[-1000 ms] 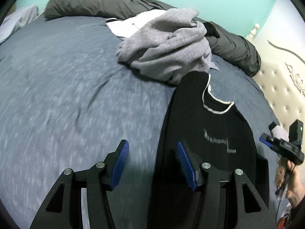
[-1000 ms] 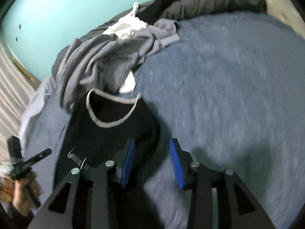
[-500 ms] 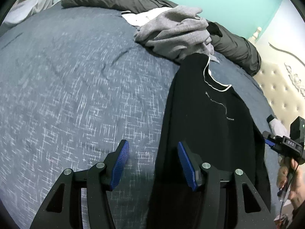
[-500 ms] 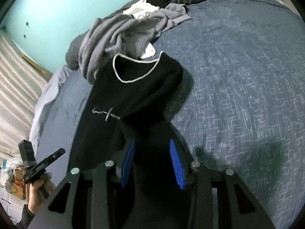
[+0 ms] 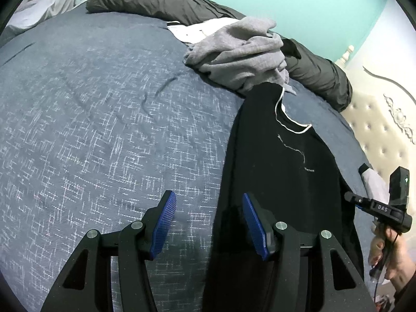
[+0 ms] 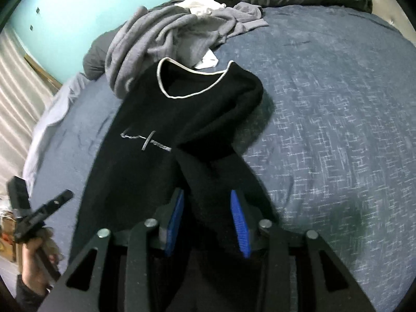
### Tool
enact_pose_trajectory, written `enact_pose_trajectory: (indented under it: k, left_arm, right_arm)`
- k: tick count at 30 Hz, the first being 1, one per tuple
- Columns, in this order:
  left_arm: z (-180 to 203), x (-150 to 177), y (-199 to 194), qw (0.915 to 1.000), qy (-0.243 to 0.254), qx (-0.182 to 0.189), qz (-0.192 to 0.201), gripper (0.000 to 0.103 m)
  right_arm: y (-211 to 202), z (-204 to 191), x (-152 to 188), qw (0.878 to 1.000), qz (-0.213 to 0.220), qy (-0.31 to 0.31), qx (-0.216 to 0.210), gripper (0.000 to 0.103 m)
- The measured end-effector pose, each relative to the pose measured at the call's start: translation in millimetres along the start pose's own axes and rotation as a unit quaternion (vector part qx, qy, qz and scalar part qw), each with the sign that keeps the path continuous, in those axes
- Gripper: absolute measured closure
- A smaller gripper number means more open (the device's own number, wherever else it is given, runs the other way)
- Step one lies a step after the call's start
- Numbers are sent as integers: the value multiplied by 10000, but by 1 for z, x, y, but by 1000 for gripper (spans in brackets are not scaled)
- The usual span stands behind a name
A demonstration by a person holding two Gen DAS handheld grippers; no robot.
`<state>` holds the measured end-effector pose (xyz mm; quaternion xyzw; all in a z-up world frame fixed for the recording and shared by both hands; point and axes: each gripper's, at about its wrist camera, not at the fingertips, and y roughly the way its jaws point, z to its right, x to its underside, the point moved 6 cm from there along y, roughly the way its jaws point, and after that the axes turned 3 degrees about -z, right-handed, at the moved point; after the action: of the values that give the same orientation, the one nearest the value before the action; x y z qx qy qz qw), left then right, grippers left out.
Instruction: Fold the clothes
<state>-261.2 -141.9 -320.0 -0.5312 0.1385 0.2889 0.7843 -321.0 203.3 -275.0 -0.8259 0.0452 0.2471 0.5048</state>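
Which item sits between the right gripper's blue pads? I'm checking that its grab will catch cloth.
In the right wrist view, a fold of the black sweater, seemingly its sleeve, runs between the right gripper pads.

Room as I see it: bed (image 5: 104, 119) with blue-grey cover; turquoise wall (image 5: 299, 2) behind it; cream tufted headboard (image 5: 377, 130) at its right end; striped curtain (image 6: 18, 78) off its left side.
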Motion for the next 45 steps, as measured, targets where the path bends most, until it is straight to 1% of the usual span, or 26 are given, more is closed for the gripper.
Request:
enact_pose_trajectory:
  k: [1, 3, 6, 8, 13, 18, 23, 28, 31, 32, 34, 35, 37, 40, 42, 43, 44, 45]
  left_arm:
    - [-1, 1, 1, 10000, -10, -12, -11, 45]
    - [-2, 2, 2, 10000, -25, -18, -24, 45]
    - [-2, 2, 1, 10000, 1, -14, -11, 45]
    - [-2, 2, -1, 10000, 13, -11, 10, 45]
    - [-4, 4, -1, 10000, -27, -33, -1, 45]
    - [-5, 4, -1, 10000, -12, -47, -5, 45]
    - [-4, 5, -2, 10000, -36, -89, 22, 45]
    - [-3, 4, 0, 9999, 5, -110, 17, 45]
    - [-3, 4, 1, 9999, 16, -116, 6, 45]
    - [-3, 4, 1, 9999, 14, -118, 7, 45]
    - [-4, 3, 0, 9999, 21, -134, 17, 45]
    - [-4, 3, 0, 9999, 24, -139, 22, 45]
    - [-4, 2, -2, 9999, 30, -151, 33, 45]
    - [-4, 2, -5, 9998, 49, -163, 68, 45]
    - [-3, 1, -8, 9998, 73, -170, 97, 45]
    - [-3, 1, -10, 9998, 84, -174, 110, 45]
    - [-3, 2, -11, 9997, 88, -175, 120, 45]
    - [-3, 2, -13, 9997, 88, -171, 131, 45]
  right_arm:
    - [0, 1, 0, 10000, 7, 0, 22, 84]
    - [-1, 2, 0, 10000, 13, -7, 69, 91]
    - [-5, 3, -1, 9999, 21, -58, 160, 98]
    - [-11, 6, -4, 9997, 69, -49, 219, 100]
    - [-33, 24, -14, 9988, 243, 61, 416, 100]
    - [-58, 62, -26, 9959, 299, 219, 822, 101]
    - [-79, 102, -41, 9899, 331, 412, 1313, 101]
    - [-88, 134, -56, 9839, 214, 568, 1680, 101]
    - [-81, 146, -58, 9824, 83, 742, 1714, 100]
    - [-78, 148, -57, 9810, 49, 773, 1781, 99]
    - [-77, 149, -52, 9775, 86, 864, 1924, 93]
    - [-77, 149, -50, 9755, 112, 916, 1998, 88]
    - [-82, 146, -44, 9750, 226, 965, 1990, 86]
    - [-91, 126, -29, 9781, 348, 824, 1879, 81]
    - [-98, 115, -16, 9789, 412, 847, 1814, 74]
    - [-99, 109, -6, 9811, 396, 950, 1639, 70]
    - [-98, 102, 6, 9836, 353, 1088, 1396, 64]
    - [-94, 97, 19, 9849, 250, 1164, 1259, 64]
